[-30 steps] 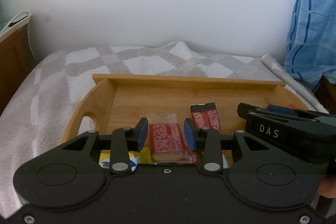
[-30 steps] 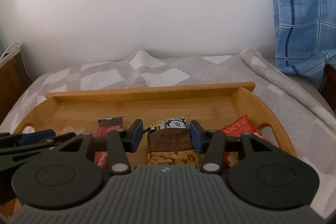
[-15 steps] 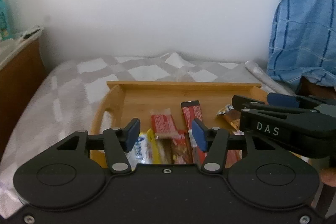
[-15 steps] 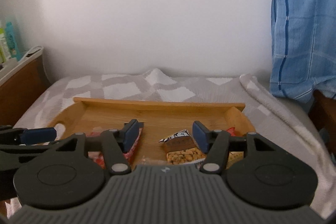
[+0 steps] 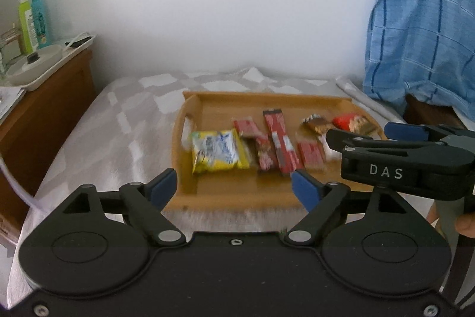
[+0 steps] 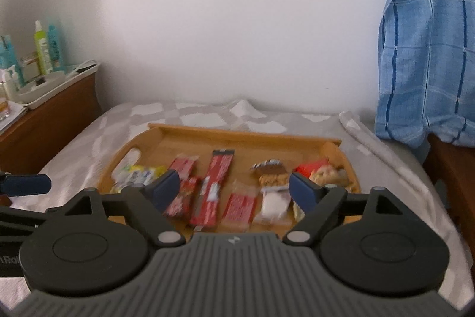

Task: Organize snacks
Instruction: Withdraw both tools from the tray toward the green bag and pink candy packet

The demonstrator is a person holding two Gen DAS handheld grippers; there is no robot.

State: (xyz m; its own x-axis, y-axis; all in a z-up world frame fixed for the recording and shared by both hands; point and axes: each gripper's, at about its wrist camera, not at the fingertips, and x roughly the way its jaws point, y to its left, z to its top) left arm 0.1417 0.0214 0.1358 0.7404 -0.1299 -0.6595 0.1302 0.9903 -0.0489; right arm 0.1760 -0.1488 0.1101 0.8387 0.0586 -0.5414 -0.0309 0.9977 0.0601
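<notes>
looking along the left gripper (image 5: 234,186), its jaws are opening with nothing between them; the wooden tray (image 5: 190,104) sits ahead on the checked blanket (image 5: 124,121), snacks in a row, a yellow packet (image 5: 216,150) leftmost. the right gripper (image 5: 400,150) shows at the right.

from the right gripper (image 6: 234,189), jaws also opening and empty above the tray (image 6: 243,135), a long red bar (image 6: 215,186) lies below.

Smooth, faintly glossy wooden tray (image 5: 190,106); within it, shiny yellow plastic snack packet (image 5: 218,150) and red foil-like wrappers (image 6: 215,186); beneath the tray, soft matt checkered blanket (image 5: 118,121).
</notes>
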